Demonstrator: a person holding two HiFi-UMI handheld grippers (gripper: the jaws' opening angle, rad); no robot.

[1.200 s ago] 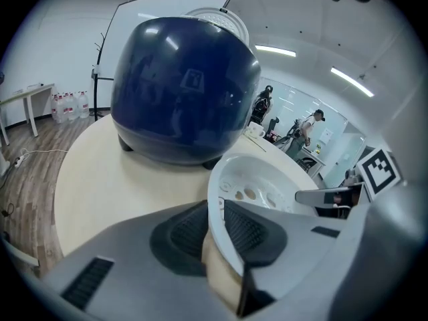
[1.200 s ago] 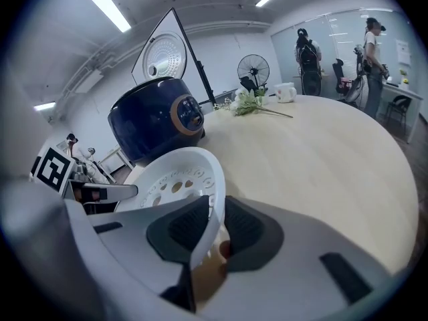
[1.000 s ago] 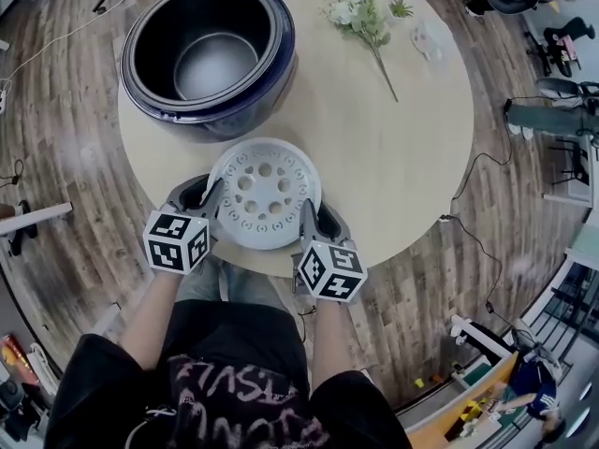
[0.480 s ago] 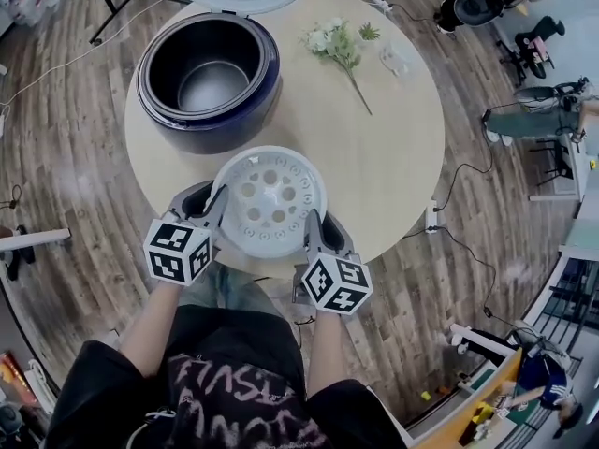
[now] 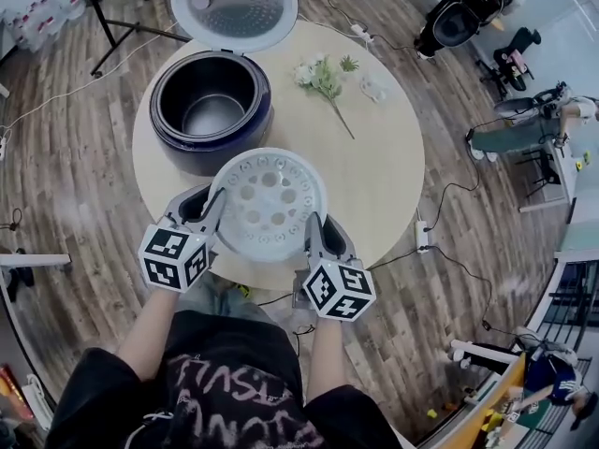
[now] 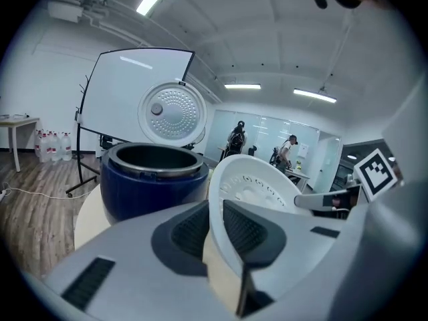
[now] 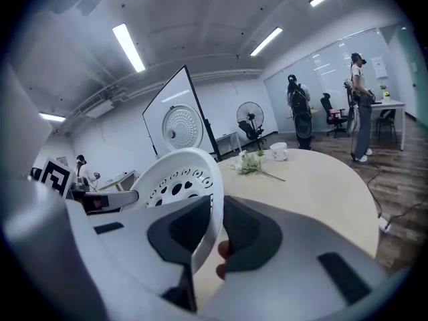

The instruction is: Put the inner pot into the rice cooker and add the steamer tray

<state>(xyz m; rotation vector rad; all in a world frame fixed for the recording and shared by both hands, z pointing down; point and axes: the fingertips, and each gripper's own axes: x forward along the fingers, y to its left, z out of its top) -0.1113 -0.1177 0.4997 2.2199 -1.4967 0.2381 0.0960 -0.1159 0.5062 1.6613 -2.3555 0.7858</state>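
Note:
A white round steamer tray with several holes hangs above the near part of the round table, held level between both grippers. My left gripper is shut on its left rim. My right gripper is shut on its right rim. Behind the tray stands the dark blue rice cooker with its lid swung open. The inner pot sits inside it and shows as a dark rim in the left gripper view.
A sprig of white flowers and a small white object lie on the table's far right. Cables run over the wooden floor. A whiteboard stand is behind the cooker. Several people stand far off.
Both grippers have lifted the steamer tray up off the table. It now hangs higher and nearer the cooker in the head view.

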